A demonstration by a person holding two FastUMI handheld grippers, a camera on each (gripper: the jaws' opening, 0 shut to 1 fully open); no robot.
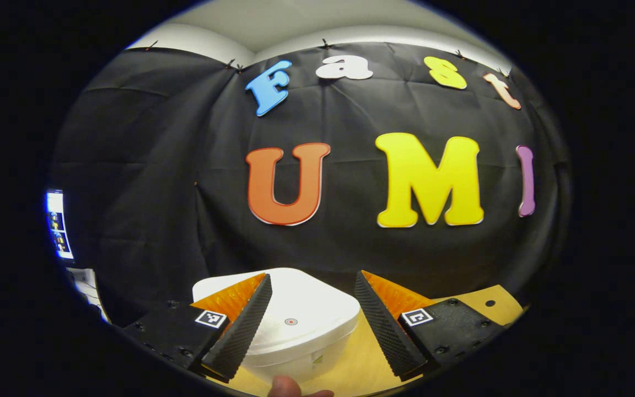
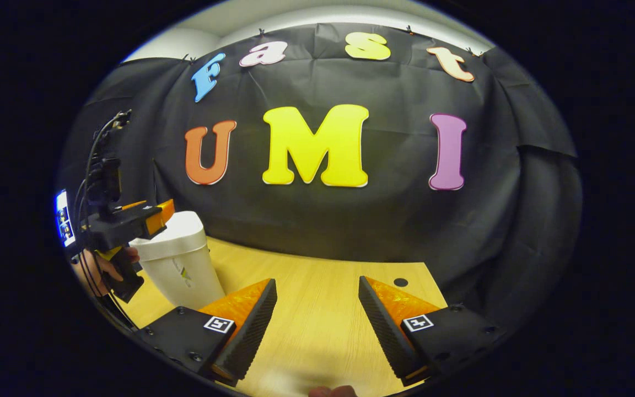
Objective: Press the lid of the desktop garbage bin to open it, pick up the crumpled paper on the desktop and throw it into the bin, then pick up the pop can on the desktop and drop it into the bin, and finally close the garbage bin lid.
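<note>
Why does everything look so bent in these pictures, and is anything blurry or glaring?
Fisheye lenses: in the left gripper view the white bin bulges and its lid looks bright; in the right gripper view the wooden table has a curved far edge, with a soft smudge near the bottom; otherwise sharp.

Even, moderately bright light is falling from overhead, leaving the worktop point(image 2: 317, 309) warm and the white bin lid point(image 1: 295, 309) softly lit without glare. Fisheye distortion is bending straight edges near the rim, where detail is blurring and darkening.
</note>
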